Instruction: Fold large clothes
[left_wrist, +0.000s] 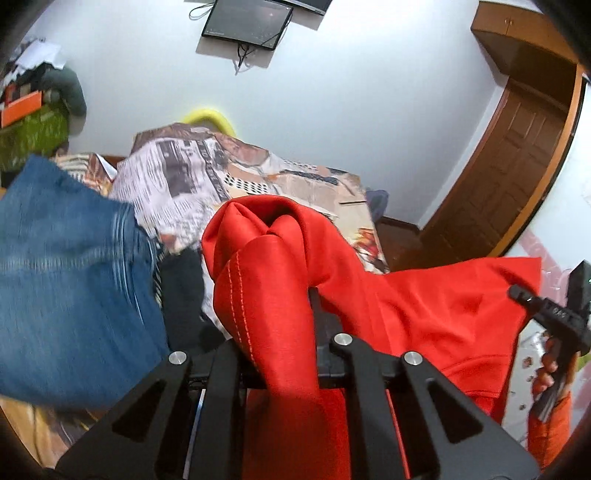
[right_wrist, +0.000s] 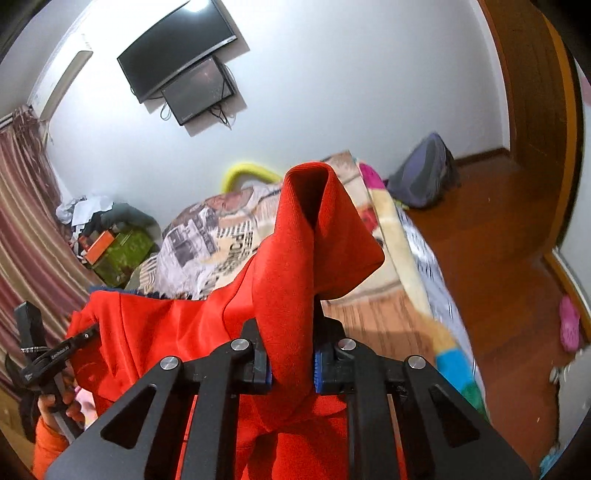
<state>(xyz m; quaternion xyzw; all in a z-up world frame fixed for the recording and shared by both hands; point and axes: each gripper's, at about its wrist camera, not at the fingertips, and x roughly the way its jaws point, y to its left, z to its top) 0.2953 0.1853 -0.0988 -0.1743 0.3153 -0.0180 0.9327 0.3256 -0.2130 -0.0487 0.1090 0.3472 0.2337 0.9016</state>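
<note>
A large red garment (left_wrist: 424, 314) hangs lifted between both grippers above the bed. In the left wrist view a stitched red edge bunches up through my left gripper (left_wrist: 284, 325), which is shut on it. Only one black finger (left_wrist: 314, 299) shows beside the cloth. In the right wrist view a ribbed red fold (right_wrist: 295, 240) rises between the blue pads (right_wrist: 318, 369) of my right gripper (right_wrist: 288, 332), also shut on it. The rest of the garment (right_wrist: 147, 332) spans across to the other gripper, which a hand (right_wrist: 55, 402) in an orange sleeve holds at the left edge.
Blue jeans (left_wrist: 66, 295) lie blurred at the left on the bed with its printed cover (left_wrist: 192, 177). A wooden door (left_wrist: 517, 166) and wood floor (right_wrist: 480, 240) are to the right, with a grey backpack (right_wrist: 424, 173) by the wall. Clutter (right_wrist: 110, 240) sits near a striped curtain (right_wrist: 26, 221).
</note>
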